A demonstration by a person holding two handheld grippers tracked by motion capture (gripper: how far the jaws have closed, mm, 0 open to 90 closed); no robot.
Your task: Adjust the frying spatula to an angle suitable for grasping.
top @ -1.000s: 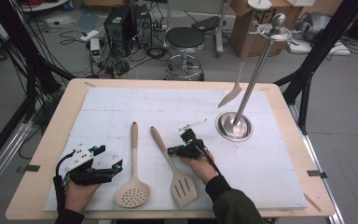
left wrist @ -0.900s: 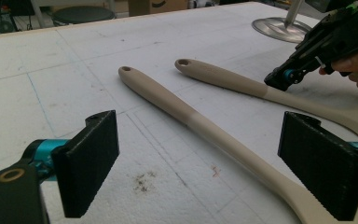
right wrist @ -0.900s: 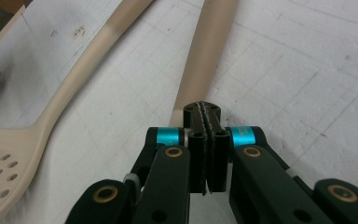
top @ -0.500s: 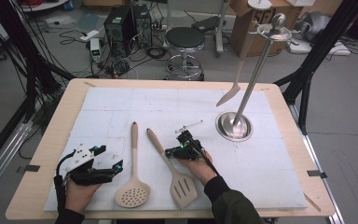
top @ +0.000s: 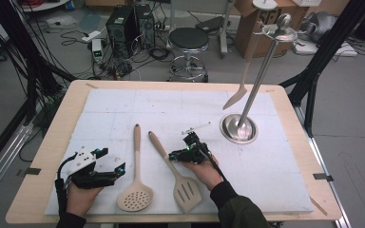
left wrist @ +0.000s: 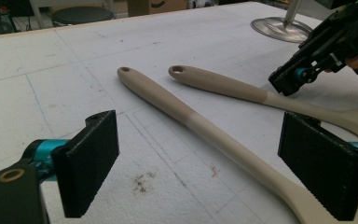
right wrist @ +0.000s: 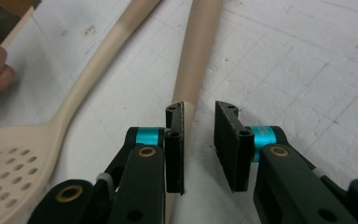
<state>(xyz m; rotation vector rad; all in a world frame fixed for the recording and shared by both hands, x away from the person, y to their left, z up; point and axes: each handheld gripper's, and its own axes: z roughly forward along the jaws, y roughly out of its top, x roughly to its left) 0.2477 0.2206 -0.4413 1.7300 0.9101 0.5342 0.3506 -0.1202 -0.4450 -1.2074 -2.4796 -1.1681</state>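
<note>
Slotted spatula (top: 183,183) lies on the counter's (top: 43,190) white mat, its handle now angled further left than a second ago. Right gripper (top: 183,153) straddles the handle, fingers (right wrist: 175,140) narrowly spread, not pinching. Skimmer (top: 135,192) lies just beside; left gripper (top: 111,171) rests wide open near the front-left edge.

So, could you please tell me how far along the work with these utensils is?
Looks done: one utensil hangs on the stand. In hand: the right tool straddles the slotted spatula, jaws not yet shut. Left: the skimmer lies on the table, left tool open beside it.
</note>
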